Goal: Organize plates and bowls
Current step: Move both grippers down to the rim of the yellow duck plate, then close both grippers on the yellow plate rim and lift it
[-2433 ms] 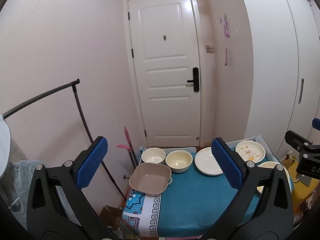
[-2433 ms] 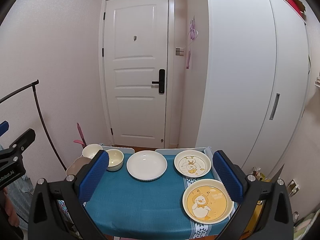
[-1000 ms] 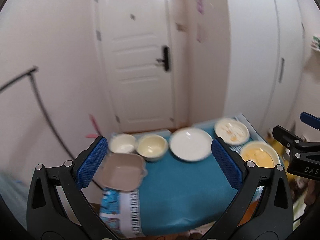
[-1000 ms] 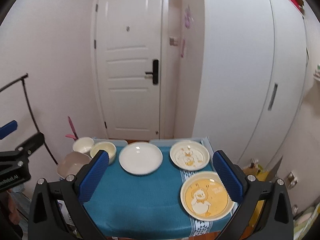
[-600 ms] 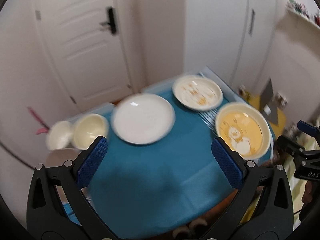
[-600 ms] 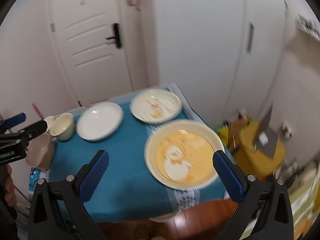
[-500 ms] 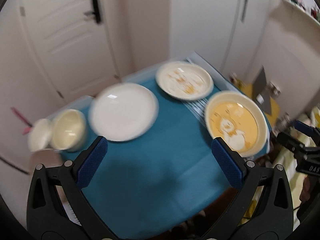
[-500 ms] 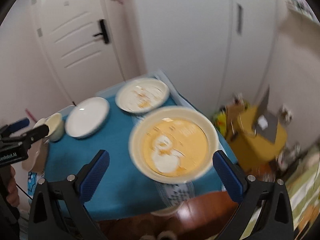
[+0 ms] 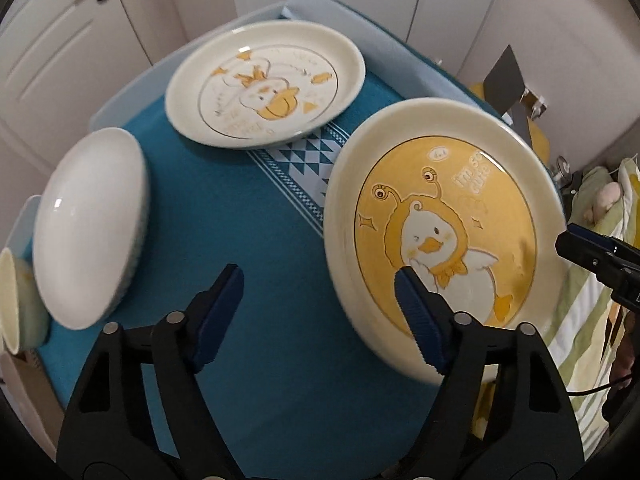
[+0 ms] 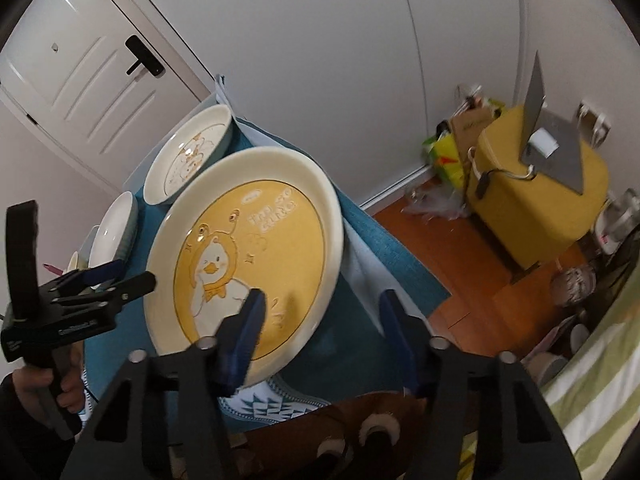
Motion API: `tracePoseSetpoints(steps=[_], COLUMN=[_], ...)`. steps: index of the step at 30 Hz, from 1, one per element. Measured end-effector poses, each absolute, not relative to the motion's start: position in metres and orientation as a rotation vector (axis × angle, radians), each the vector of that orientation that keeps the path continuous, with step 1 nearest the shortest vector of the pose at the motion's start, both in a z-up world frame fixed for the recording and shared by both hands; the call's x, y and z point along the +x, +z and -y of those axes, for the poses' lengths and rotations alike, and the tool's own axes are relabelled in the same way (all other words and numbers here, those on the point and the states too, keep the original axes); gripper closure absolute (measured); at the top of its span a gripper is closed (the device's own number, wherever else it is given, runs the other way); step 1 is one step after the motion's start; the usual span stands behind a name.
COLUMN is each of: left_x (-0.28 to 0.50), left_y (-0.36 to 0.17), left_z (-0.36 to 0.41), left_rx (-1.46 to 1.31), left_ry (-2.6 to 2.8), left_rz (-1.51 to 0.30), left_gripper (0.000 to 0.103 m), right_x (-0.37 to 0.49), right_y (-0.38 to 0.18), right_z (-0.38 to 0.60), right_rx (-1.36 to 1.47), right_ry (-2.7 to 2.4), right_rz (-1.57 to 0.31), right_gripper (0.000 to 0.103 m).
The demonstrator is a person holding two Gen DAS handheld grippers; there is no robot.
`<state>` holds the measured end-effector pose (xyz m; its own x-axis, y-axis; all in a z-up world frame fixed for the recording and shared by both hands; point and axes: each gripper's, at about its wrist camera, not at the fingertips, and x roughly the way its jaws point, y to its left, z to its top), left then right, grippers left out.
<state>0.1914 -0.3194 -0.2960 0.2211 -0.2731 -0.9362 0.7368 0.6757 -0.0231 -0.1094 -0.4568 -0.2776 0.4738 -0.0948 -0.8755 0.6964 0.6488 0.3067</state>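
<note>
Both jaws stand apart and hold nothing. Left gripper [image 9: 318, 286]: wide, its right pad over the near rim of the yellow duck plate [image 9: 444, 236] without visibly clamping it. Right gripper [image 10: 324, 312]: moderately open, its left pad over the same plate's near edge, its right pad off the plate above the hanging cloth; whether either pad touches the rim cannot be told.

Items, left to right in the left wrist view:
- Cream bowl [image 9: 14, 300], at the far left edge, partly cut off.
- Plain white plate [image 9: 86, 228], just beside the bowl.
- White duck plate [image 9: 266, 84], at the far side of the table.
- Yellow duck plate, largest piece, at the right near corner, close to the table edge.

Progress, as a judgement: nothing is stacked yet. Every piece lies singly and apart from its neighbours, so the sorting is at its start. Both grippers are closing in on the yellow duck plate, which is likely the first piece to be lifted; plates and bowls all remain to be grouped.

Surface: small table under a teal tablecloth [image 9: 240, 240] with a white-patterned band.

Room: white panelled door [image 10: 80, 68] with a black handle, white wardrobe fronts, wooden floor, a yellow box [image 10: 540, 200] with clutter on it, and striped green bedding [image 10: 592, 380] at the right.
</note>
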Motion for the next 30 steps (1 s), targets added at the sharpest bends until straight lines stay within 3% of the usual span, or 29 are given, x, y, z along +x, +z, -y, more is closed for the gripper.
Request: tracePoseSetpoints(steps=[3, 9, 14, 30], left_x=[0.197, 0.206, 0.207, 0.199], left_y=[-0.303, -0.308, -0.31, -0.307], left_z=[0.325, 0.33, 0.335, 0.345], left_rx=[0.477, 0.448, 0.432, 0.455], left_ry=[-0.726, -0.718, -0.74, -0.703], left_rz=[-1.179, -1.22, -1.231, -1.216], left_gripper=[0.044, 0.067, 0.079, 0.083], right_x=[-0.107, -0.094, -0.085, -0.077], right_y=[-0.285, -0.294, -0.299, -0.299], right_z=[0.468, 0.484, 0.491, 0.487], right_rx=[0.747, 0.763, 0.761, 0.654], right_ry=[-0.496, -0.423, -0.394, -0.39], right_rz=[-0.974, -0.983, -0.99, -1.046], right_gripper=[0.07, 0.082, 0.089, 0.092])
